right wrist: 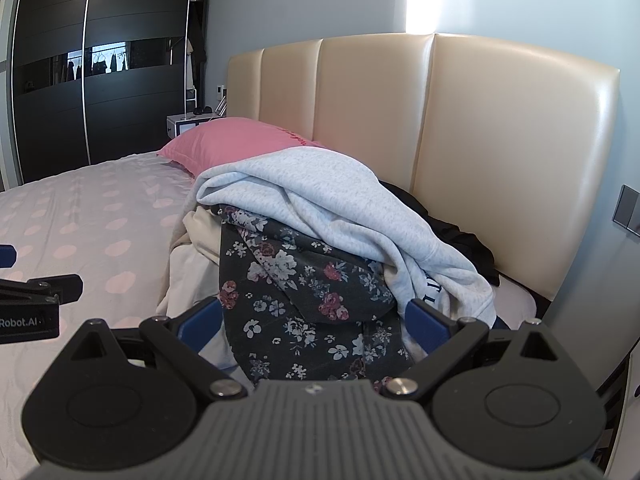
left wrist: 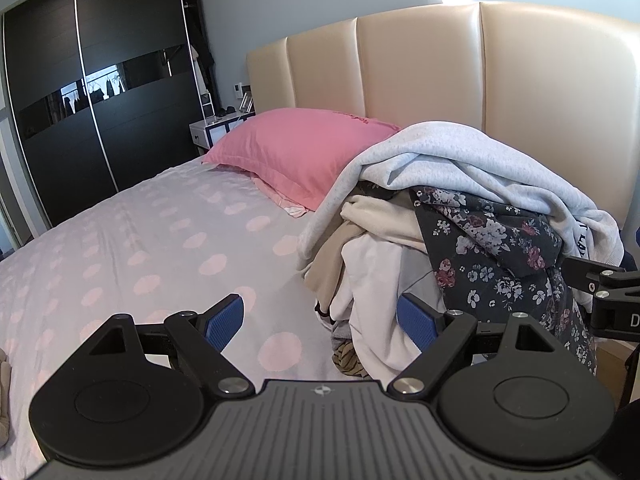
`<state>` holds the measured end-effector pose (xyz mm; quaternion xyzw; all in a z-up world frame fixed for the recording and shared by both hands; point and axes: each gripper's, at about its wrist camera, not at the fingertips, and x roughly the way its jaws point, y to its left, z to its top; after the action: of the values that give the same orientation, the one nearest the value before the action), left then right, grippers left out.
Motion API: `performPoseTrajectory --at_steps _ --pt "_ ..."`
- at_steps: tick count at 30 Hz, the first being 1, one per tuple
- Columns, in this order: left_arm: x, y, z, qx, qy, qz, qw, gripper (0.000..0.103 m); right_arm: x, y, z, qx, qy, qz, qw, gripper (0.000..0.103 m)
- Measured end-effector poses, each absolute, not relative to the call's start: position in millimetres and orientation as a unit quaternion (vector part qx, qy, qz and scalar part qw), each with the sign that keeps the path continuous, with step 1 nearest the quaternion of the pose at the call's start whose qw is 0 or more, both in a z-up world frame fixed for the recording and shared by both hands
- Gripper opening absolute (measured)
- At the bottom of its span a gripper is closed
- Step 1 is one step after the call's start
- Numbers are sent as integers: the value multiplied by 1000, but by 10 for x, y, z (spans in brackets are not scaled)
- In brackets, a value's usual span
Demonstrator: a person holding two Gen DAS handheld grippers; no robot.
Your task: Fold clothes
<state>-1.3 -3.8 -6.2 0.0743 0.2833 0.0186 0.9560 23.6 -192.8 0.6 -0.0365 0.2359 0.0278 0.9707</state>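
Both tongs spread wide, pinching nothing. Dark floral garment (right wrist: pixel 316 308) directly ahead between right gripper (right wrist: pixel 316 326) fingers, hanging lengthwise off clothes pile (left wrist: pixel 460 184). Left gripper (left wrist: pixel 320 322) farther off, pile ahead and rightward. Right hand likely nearer.

Your headboard (right wrist: pixel 500 140) looks glossy, smooth leather; sweatshirt (right wrist: pixel 320 196) matt fleecy cloth; wardrobe (left wrist: pixel 100 92) upper left, matt dark panels.
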Motion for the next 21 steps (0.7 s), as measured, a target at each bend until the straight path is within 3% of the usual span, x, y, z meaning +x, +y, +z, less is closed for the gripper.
performPoseTrajectory --at_steps 21 --pt "-3 -34 -60 73 291 15 954 84 245 -1918 3 -38 240 32 969 99"
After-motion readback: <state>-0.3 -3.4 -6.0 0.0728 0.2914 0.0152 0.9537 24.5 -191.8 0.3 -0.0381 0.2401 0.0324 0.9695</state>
